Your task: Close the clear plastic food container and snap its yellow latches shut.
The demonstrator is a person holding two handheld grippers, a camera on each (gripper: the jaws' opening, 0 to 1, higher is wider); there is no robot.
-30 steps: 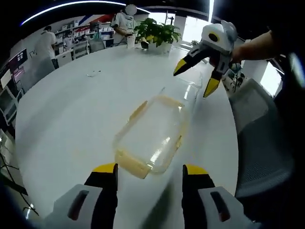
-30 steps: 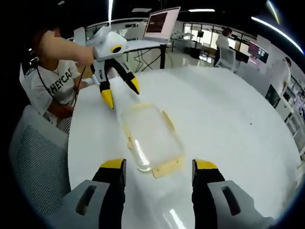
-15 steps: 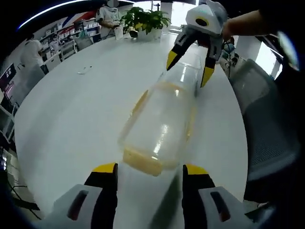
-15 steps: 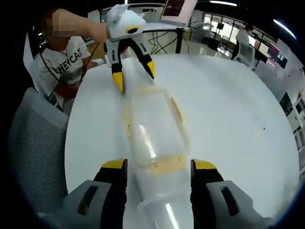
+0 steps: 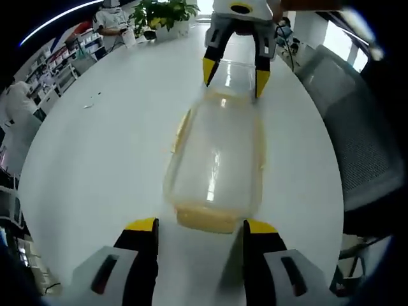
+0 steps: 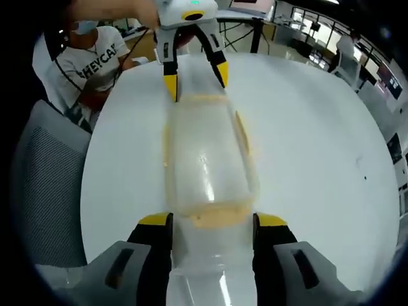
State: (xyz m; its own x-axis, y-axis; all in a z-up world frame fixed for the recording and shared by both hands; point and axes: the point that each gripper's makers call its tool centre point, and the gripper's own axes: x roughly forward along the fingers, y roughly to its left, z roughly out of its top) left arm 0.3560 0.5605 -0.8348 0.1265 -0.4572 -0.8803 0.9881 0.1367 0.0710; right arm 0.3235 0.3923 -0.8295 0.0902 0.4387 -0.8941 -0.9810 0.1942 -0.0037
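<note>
A big round white table [image 5: 95, 159] takes up most of the room in front of me, with a grey mesh chair [image 6: 48, 191] pulled up at its edge and a potted plant [image 5: 159, 11] at the far side. Lying lengthwise on the table between the two tools is the clear plastic food container [image 5: 217, 159], its lid resting on top and its yellow latches [image 6: 217, 220] apparently not yet pressed down. The left gripper [image 5: 199, 231] sits at one short end with jaws spread wide, holding nothing; the right gripper [image 6: 212, 224] faces it from the other end, jaws equally open and straddling that end. To do this well, I'd say both should square up to the end latches, steady the box from both ends, and press each flap down firmly without sliding the container.
</note>
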